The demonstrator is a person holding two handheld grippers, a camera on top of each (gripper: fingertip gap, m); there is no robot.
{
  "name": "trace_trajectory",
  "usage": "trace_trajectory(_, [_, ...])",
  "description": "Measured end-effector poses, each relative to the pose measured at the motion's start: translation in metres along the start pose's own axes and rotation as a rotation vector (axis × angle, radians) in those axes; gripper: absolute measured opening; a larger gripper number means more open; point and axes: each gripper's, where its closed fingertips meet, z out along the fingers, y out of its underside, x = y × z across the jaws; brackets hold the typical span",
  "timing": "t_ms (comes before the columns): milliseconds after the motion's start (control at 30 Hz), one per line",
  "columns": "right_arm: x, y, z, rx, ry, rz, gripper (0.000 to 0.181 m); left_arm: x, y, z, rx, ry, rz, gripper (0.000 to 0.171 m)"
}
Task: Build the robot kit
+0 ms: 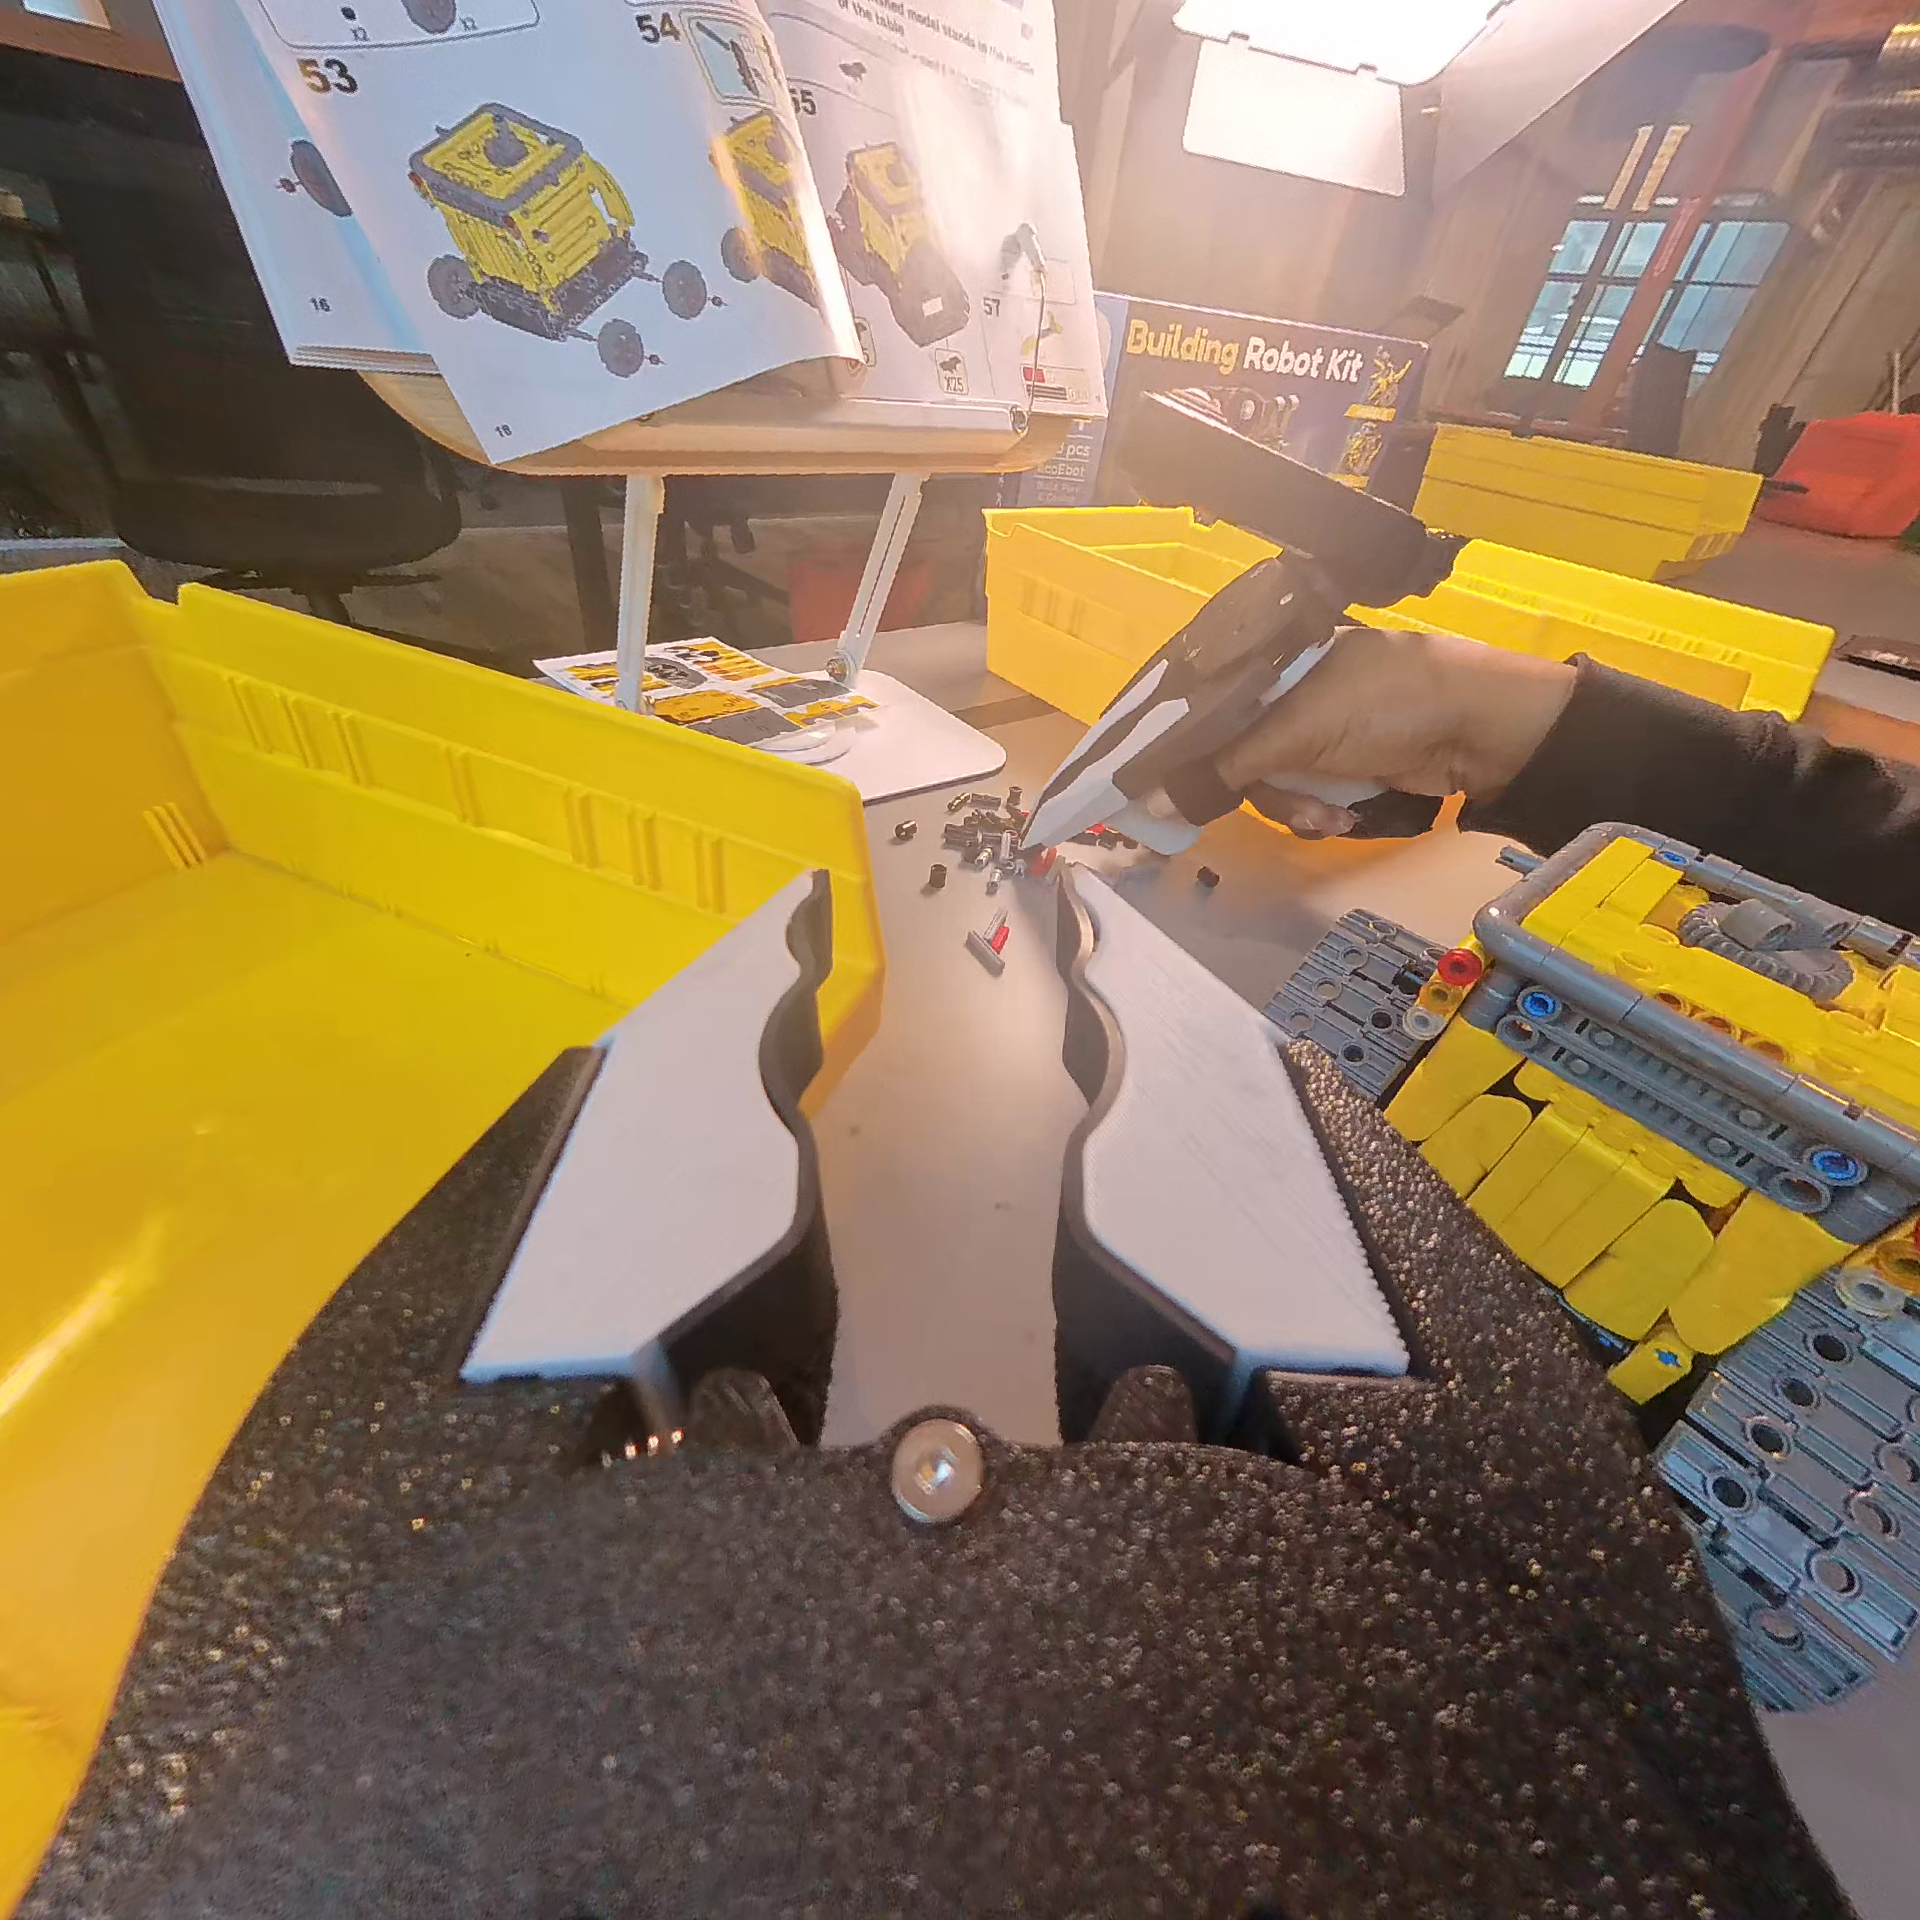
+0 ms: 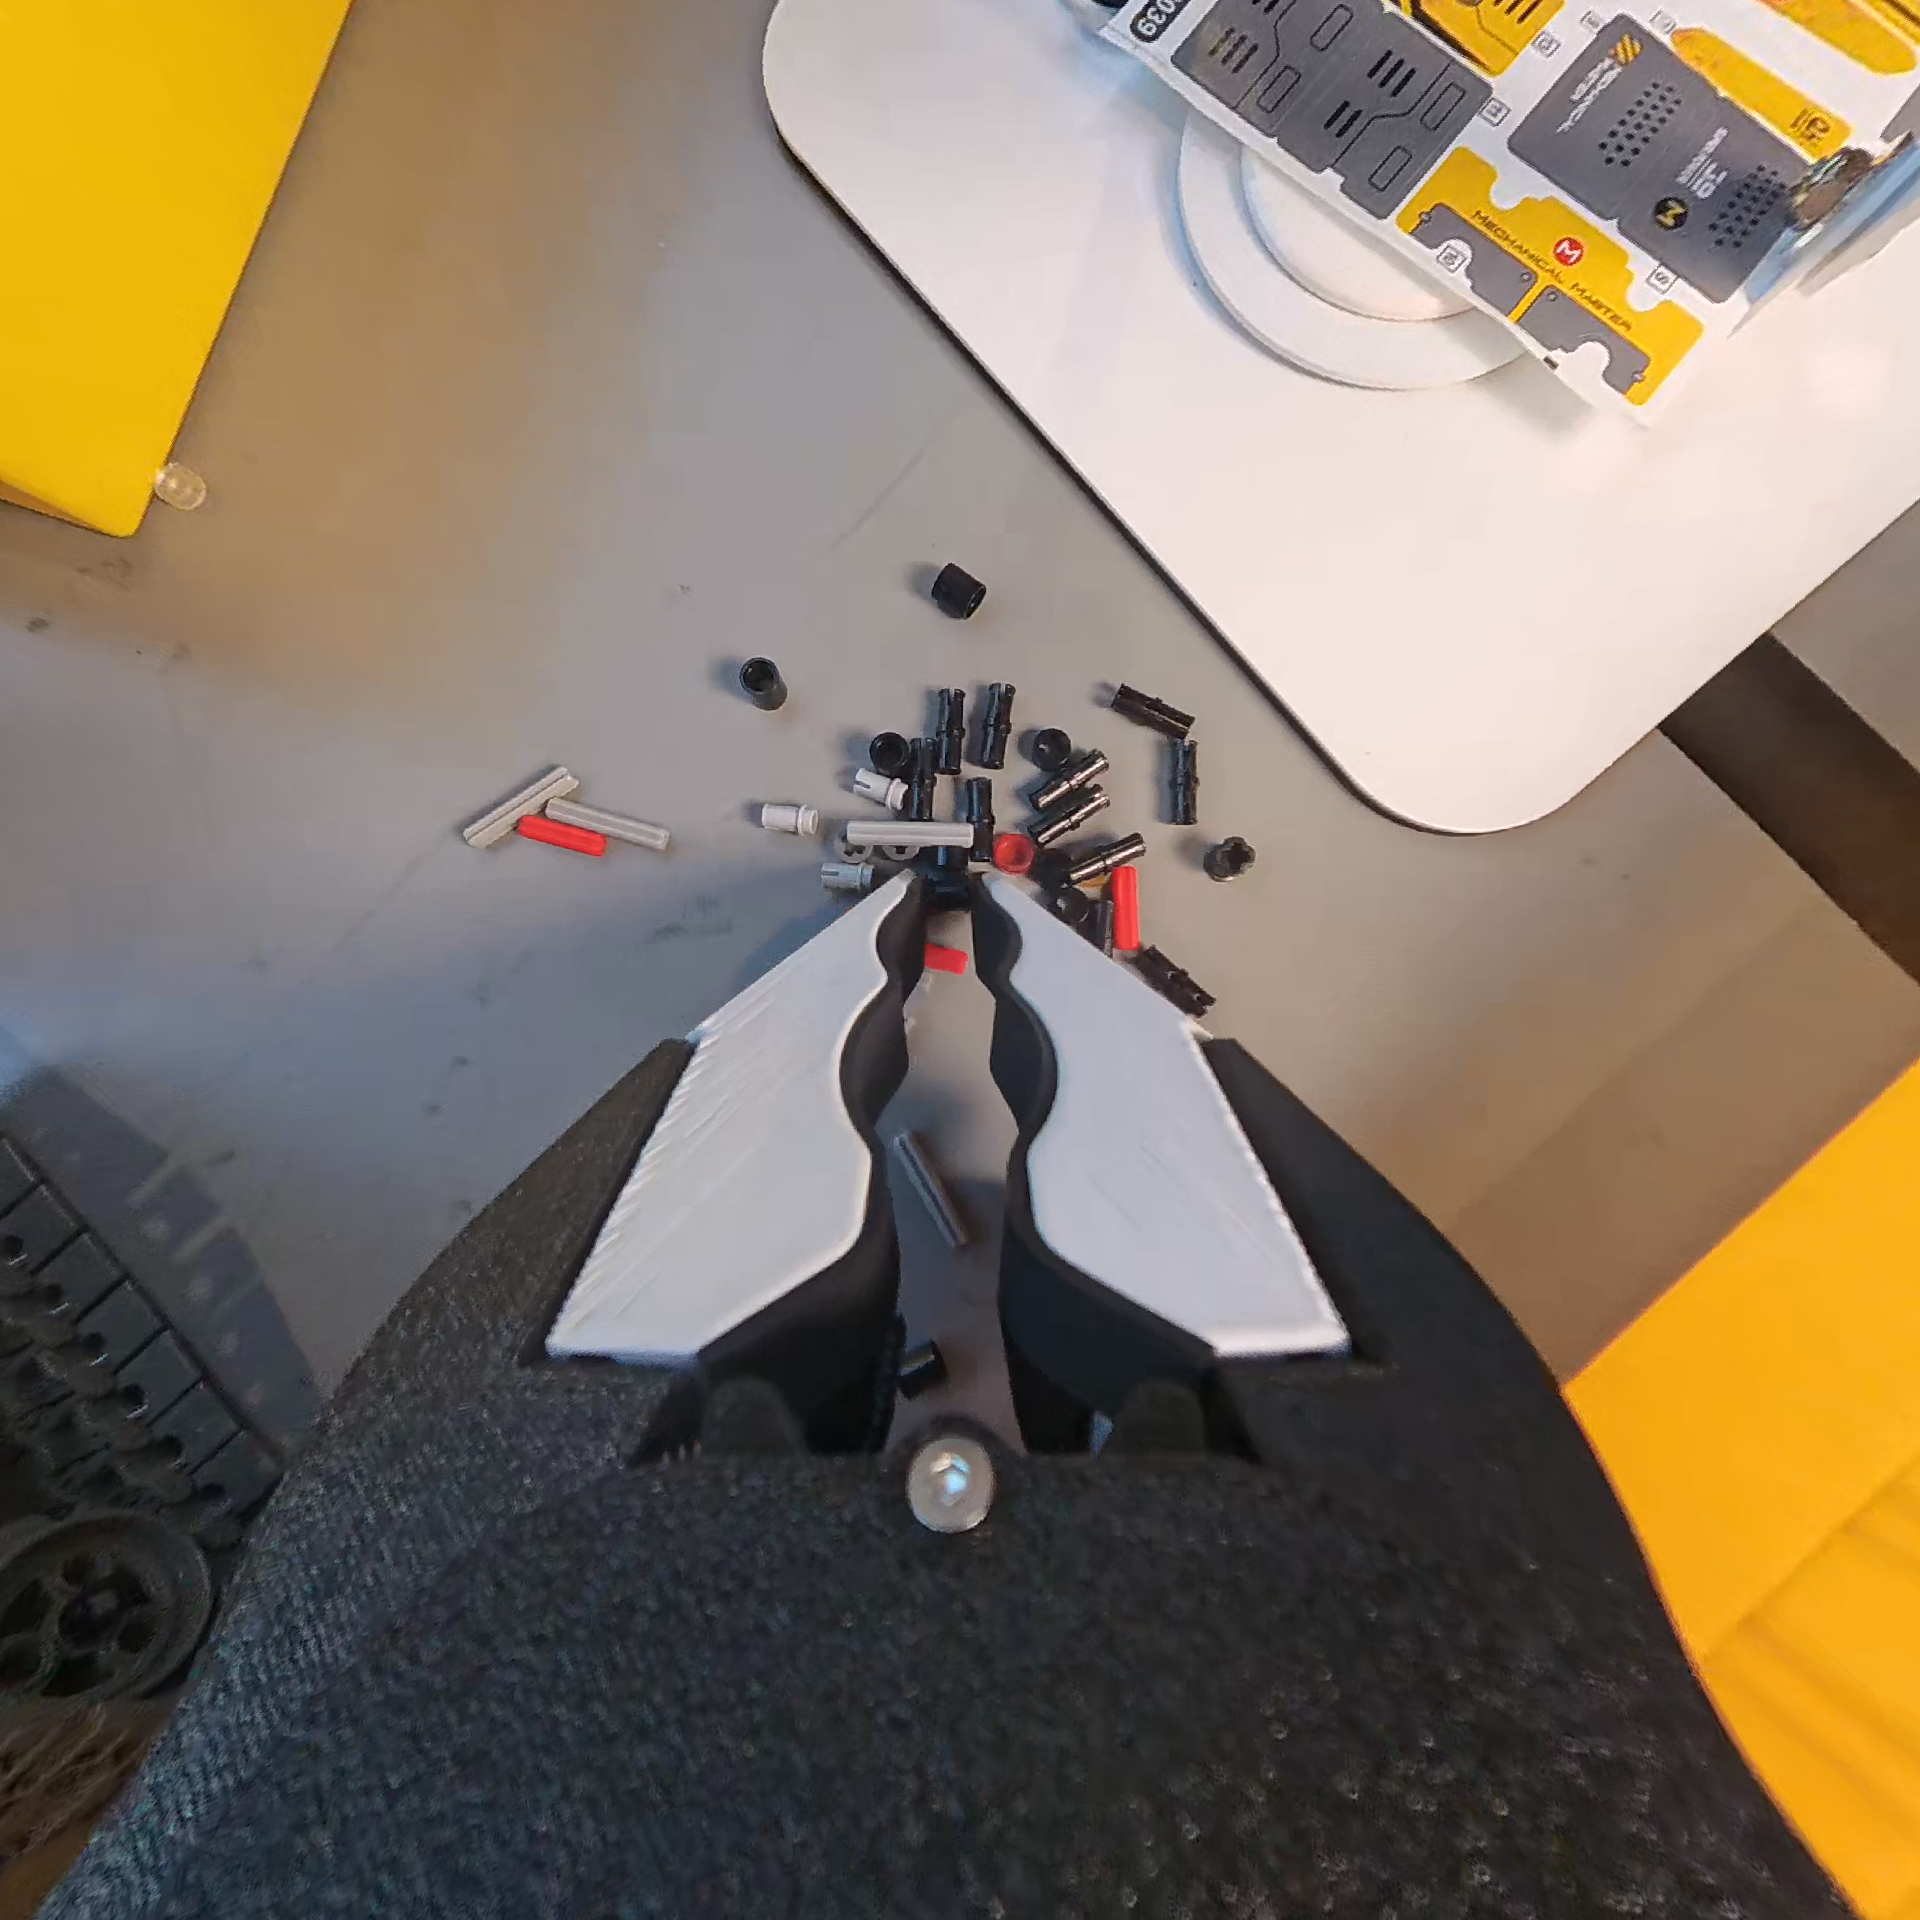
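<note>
A scatter of small black pins (image 2: 1049, 790), with grey axles (image 2: 608, 823) and red bits (image 2: 1124, 906), lies on the grey table (image 2: 468, 675). My right gripper (image 2: 943, 885) points down into the pile, its tips closed on a small black pin (image 2: 943, 894). In the left wrist view a hand (image 1: 1403, 717) holds the right gripper (image 1: 1029, 844) at the same pile (image 1: 982, 831). My left gripper (image 1: 945, 894) is open and empty, low over the table just short of the pile, between a yellow bin (image 1: 312, 935) and a yellow and grey brick model (image 1: 1662, 1091).
A booklet (image 1: 582, 208) sits on a white stand whose base (image 2: 1351, 571) carries a sticker sheet (image 2: 1507, 156) behind the pile. More yellow bins (image 1: 1143, 603) and a kit box (image 1: 1247, 374) stand farther back. A black wheel (image 2: 94, 1621) lies beside the model's grey tracks (image 2: 114, 1299). My right fingertips sit around 25 centimeters from my left ones.
</note>
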Motion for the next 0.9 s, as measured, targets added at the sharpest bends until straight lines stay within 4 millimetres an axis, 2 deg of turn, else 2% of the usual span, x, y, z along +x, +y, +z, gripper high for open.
trace_trajectory(167, [-0.001,-0.007,-0.008,0.052,-0.003,0.012,0.008,0.000,0.000,0.000,0.000,0.000,0.002,0.042])
trace_trajectory(267, [-0.003,-0.019,-0.029,0.146,-0.041,0.051,0.008,0.000,0.000,0.000,0.000,0.000,0.001,0.042])
trace_trajectory(367, [-0.021,-0.024,-0.055,0.260,-0.169,0.065,0.008,0.000,0.000,0.000,-0.001,0.000,0.003,0.042])
trace_trajectory(433, [-0.032,-0.009,-0.069,0.274,-0.223,0.006,0.008,0.000,0.000,0.000,0.000,-0.001,0.005,0.042])
trace_trajectory(600, [-0.054,0.072,-0.080,0.173,-0.212,-0.285,0.008,0.002,0.001,0.001,-0.006,0.001,0.017,0.042])
trace_trajectory(667, [-0.060,0.096,-0.083,0.143,-0.203,-0.348,0.008,0.003,0.002,0.002,-0.012,0.002,0.024,0.042])
trace_trajectory(767, [-0.061,0.111,-0.086,0.122,-0.180,-0.367,0.008,0.003,0.003,0.002,-0.017,-0.001,0.029,0.042])
trace_trajectory(900, [-0.061,0.116,-0.087,0.098,-0.183,-0.365,0.010,0.002,0.006,0.004,-0.030,-0.001,0.021,0.042])
